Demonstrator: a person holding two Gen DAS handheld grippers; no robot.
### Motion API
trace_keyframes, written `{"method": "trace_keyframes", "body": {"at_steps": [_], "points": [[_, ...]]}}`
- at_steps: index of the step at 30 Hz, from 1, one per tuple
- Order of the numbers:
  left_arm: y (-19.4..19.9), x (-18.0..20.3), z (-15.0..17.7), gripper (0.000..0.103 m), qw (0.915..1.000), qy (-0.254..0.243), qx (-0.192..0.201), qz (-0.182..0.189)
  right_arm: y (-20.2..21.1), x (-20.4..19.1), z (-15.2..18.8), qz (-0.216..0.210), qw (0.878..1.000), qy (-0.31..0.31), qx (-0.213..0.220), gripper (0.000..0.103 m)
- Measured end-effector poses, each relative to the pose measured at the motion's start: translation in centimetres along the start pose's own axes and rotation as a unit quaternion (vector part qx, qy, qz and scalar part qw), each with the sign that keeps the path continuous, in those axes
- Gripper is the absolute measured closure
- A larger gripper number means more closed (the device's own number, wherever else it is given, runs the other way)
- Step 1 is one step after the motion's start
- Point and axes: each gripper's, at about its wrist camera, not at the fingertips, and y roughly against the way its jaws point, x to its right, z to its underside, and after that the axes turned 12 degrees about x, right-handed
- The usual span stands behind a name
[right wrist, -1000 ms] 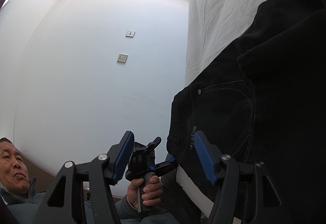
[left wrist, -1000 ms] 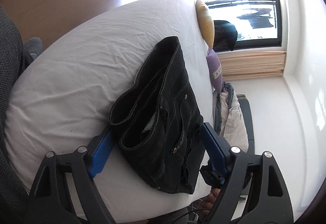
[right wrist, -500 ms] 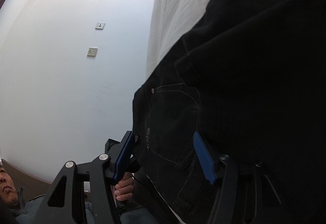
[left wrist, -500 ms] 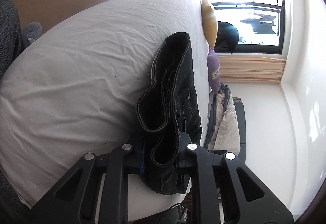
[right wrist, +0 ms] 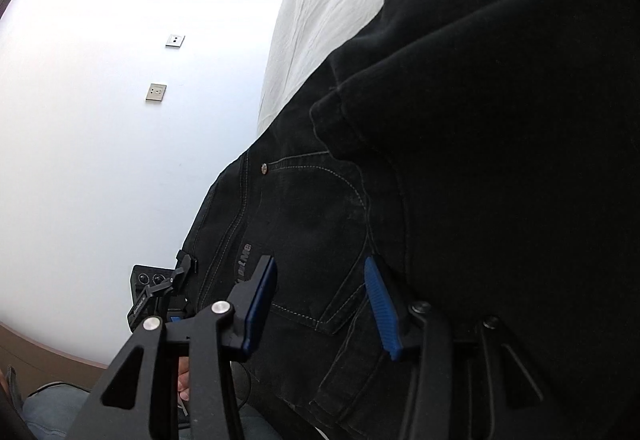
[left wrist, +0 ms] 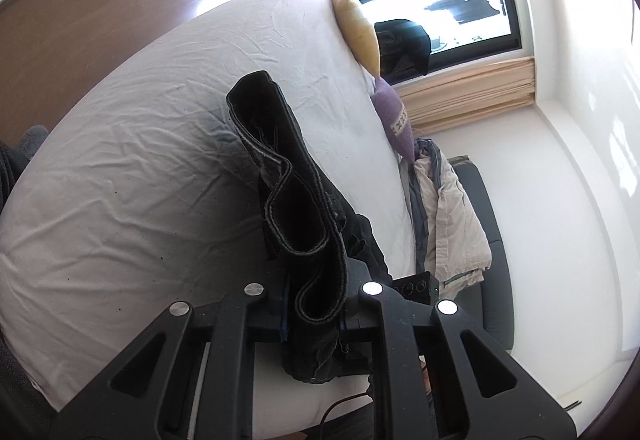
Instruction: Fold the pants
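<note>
The left claw (left wrist: pixel 312 316), which a second ago stood wide on either side of the black pants (left wrist: pixel 288 200), is now clamped tight on a bunched fold of their waist end. That end now stands up off the white bed (left wrist: pixel 140 160) in a tall ridge instead of lying flat, while the far end rests on the sheet. So the near edge is secured and raised, which looks like the start of carrying it over toward the far end.

The right claw (right wrist: pixel 320 304) has dropped in close on the pocket side of the pants (right wrist: pixel 320 220), where earlier it hung beside them with bare wall between its pads. Its jaws are closing about halfway, denim lies between the blue pads (right wrist: pixel 262 304), but they do not yet visibly pinch it. Until this side grips, the fold likely cannot go over evenly.
</note>
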Motion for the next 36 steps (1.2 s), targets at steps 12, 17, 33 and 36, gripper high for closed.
{"method": "trace_keyframes", "body": {"at_steps": [12, 17, 33, 36], "points": [[-1.3, 12.7, 1.4, 0.09, 0.9864, -0.164, -0.016, 0.007, 2.7, -0.3, -0.5, -0.014, 0.999, -0.022, 0.035, 0.038], [-5.7, 21.5, 7.6, 0.09, 0.9567, -0.281, -0.062, 0.046, 9.5, -2.8, -2.6, -0.04, 0.996, 0.001, 0.084, 0.034], [-14.0, 28.7, 23.6, 0.089, 0.8696, -0.469, -0.15, 0.032, 17.5, -6.4, -2.2, 0.055, 0.994, 0.06, 0.074, 0.012], [-14.2, 28.7, 25.8, 0.089, 0.8497, -0.505, -0.15, 0.028, 17.2, -6.2, -2.2, 0.088, 0.991, 0.07, 0.066, 0.012]]}}
